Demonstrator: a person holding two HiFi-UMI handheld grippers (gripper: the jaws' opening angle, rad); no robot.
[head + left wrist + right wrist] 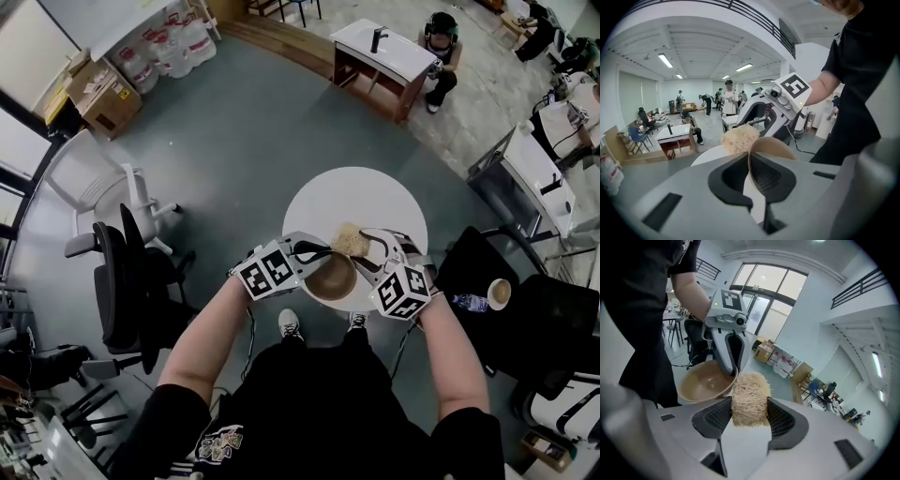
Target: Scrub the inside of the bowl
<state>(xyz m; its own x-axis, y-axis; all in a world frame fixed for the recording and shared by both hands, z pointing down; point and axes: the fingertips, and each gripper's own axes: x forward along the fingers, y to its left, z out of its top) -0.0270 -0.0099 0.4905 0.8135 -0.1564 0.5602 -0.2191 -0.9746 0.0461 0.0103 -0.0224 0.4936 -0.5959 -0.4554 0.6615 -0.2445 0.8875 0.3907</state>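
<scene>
left gripper (314, 255) clamped on the brown bowl's (330, 279) left rim, right gripper (364, 248) pinching a tan fibrous scrubber (350, 240) at the bowl's far edge, round white table (375, 197) underneath

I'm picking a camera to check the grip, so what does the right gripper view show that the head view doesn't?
Only the right gripper view: the right gripper with its jaws pressing the scrubber's sides.
Only the head view: the whole round white table and the person's shoes below it.
Both: the brown bowl, the scrubber close to its rim, and the left gripper clamped on that rim.
</scene>
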